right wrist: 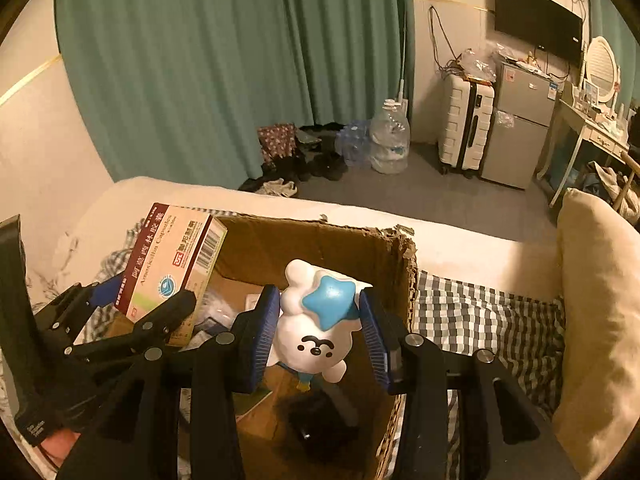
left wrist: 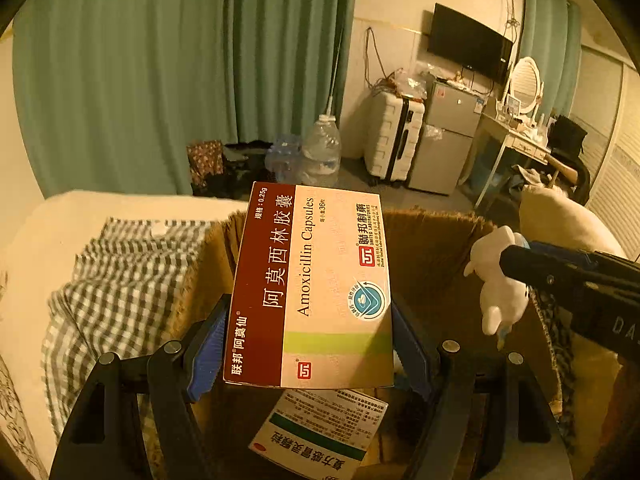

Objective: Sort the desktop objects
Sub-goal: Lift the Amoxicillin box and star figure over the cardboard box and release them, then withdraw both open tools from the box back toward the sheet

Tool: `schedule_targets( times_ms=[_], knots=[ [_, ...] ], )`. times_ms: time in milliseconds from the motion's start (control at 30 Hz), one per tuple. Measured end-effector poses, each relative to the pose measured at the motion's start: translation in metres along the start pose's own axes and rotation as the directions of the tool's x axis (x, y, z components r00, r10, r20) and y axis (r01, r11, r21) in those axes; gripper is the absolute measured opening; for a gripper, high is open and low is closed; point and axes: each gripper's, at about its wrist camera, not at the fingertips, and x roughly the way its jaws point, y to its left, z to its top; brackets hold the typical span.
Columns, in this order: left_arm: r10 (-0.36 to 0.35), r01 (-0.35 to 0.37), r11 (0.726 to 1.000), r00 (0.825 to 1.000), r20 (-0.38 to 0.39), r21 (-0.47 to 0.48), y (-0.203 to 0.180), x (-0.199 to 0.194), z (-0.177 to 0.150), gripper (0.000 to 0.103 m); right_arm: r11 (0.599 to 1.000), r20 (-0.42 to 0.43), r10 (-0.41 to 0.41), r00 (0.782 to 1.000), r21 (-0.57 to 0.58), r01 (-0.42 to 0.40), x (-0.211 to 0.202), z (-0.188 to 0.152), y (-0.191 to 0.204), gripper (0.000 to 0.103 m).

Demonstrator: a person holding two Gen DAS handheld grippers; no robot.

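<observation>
Medicine box [left wrist: 310,288]: "Amoxicillin Capsules", "阿莫西林胶囊", "0.25g", "36", "联邦阿莫仙" on the red band, and "聯邦制藥 UNITED LABORATORIES" at its 2 o'clock corner. Second box [left wrist: 320,434], at 6 o'clock below it: Chinese print, upside down, not legible. Right gripper body [left wrist: 592,292]: partial "DA".

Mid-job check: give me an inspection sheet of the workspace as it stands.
Surface: bed with checked cloth; open cardboard box on it.
Job's things: amoxicillin box and white figurine with a blue star, both held over the cardboard box; another medicine box and dark items lie inside.
Clutter: pillow to the right.
Grippers: left gripper shut on the amoxicillin box; right gripper shut on the figurine.
Cables: wires on wall above suitcase.
Surroundings: green curtains, water bottles, fridge, TV, dressing table.
</observation>
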Motion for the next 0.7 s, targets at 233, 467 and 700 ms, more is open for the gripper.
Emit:
schedule_targets(
  times_ms=[233, 467, 700],
  knots=[
    [-0.005, 0.002, 0.996, 0.999, -0.036, -0.086, 0.011, 0.003, -0.003, 0.080, 1.000, 0.002, -0.011, 1.000, 0.011, 0.011, -0.002, -0.005, -0.003, 0.053],
    [-0.022, 0.021, 0.997, 1.000, -0.010, -0.068, 0.009, -0.029, -0.005, 0.098, 0.998, 0.083, -0.027, 0.996, 0.052, 0.023, -0.040, -0.006, -0.009, 0.074],
    [-0.007, 0.007, 1.000, 0.999, 0.037, -0.001, 0.009, -0.084, -0.021, 0.103, 1.000, 0.110, -0.013, 0.994, 0.025, 0.011, -0.083, -0.023, 0.013, 0.074]
  ],
)
